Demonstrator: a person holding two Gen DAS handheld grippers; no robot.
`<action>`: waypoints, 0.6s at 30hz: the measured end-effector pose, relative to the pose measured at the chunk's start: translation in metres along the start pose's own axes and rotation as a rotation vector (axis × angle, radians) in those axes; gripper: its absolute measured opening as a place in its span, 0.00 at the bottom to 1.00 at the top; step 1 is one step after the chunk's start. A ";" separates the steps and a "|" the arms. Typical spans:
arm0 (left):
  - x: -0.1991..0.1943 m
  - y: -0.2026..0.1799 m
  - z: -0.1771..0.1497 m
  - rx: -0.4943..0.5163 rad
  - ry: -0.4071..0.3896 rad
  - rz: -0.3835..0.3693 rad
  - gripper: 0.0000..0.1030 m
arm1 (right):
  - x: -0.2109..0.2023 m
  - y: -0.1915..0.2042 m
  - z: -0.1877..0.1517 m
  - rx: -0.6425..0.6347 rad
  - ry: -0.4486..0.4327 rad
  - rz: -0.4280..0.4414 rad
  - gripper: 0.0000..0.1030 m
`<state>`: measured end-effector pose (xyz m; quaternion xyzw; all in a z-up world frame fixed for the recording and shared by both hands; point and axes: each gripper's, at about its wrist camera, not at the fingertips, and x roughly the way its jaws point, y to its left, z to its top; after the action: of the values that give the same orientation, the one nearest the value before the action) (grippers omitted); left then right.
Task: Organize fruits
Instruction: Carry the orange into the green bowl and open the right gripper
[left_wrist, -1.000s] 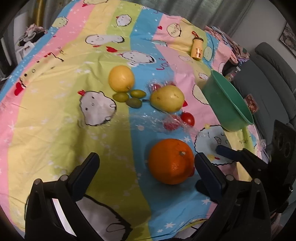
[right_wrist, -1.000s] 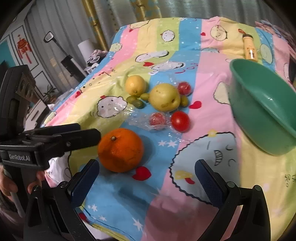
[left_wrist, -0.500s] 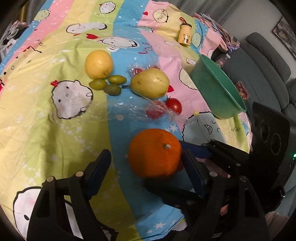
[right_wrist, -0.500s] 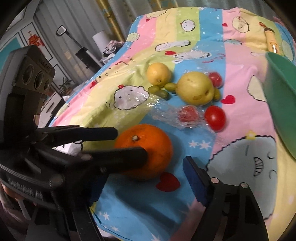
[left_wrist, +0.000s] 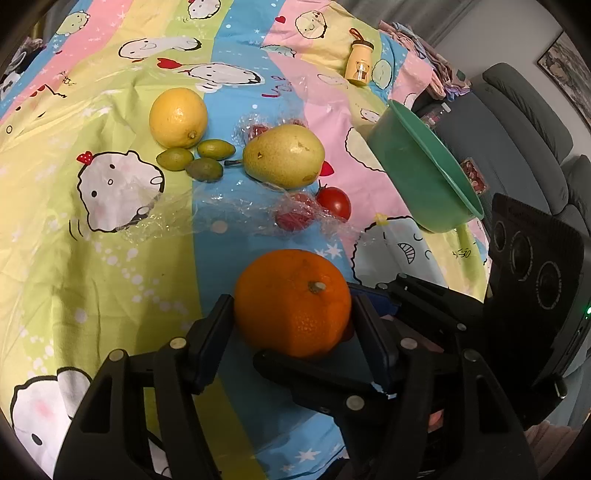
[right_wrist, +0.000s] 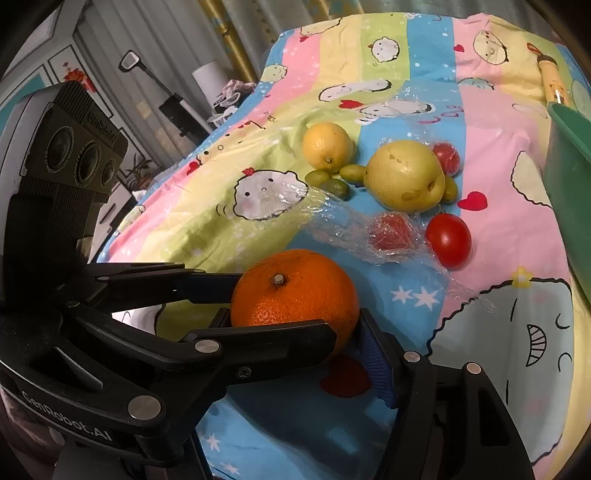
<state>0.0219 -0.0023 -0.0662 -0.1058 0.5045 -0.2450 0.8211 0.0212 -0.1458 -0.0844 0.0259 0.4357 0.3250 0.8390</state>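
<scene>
Both your grippers pinch the orange (left_wrist: 291, 302) at the near edge of the striped cloth (left_wrist: 92, 258): left gripper (left_wrist: 293, 317) pads press its left and right sides, right gripper (right_wrist: 295, 325) fingers clamp it crosswise. Farther off lie the pear (left_wrist: 283, 155), lemon (left_wrist: 178, 117), three small green fruits (left_wrist: 195, 159) and a tomato (left_wrist: 333, 203). Green bowl (left_wrist: 424, 177) sits at right, tilted.

orange (left_wrist: 291, 302) – bright orange | lemon (left_wrist: 178, 117) – yellow | pear (left_wrist: 283, 155) yellow-green | bowl (left_wrist: 424, 177) green | sheet (left_wrist: 92, 277) pastel stripes, cartoon print
</scene>
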 end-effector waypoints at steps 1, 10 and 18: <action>0.000 -0.001 0.000 0.004 -0.002 0.006 0.63 | 0.000 0.000 0.000 0.005 -0.001 0.002 0.65; -0.010 -0.014 0.004 0.035 -0.032 0.006 0.63 | -0.015 0.004 0.000 0.011 -0.033 -0.010 0.65; -0.014 -0.044 0.024 0.098 -0.078 -0.006 0.63 | -0.044 -0.004 0.009 0.020 -0.115 -0.048 0.65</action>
<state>0.0248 -0.0348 -0.0257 -0.0764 0.4594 -0.2675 0.8436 0.0116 -0.1718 -0.0490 0.0424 0.3903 0.2985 0.8699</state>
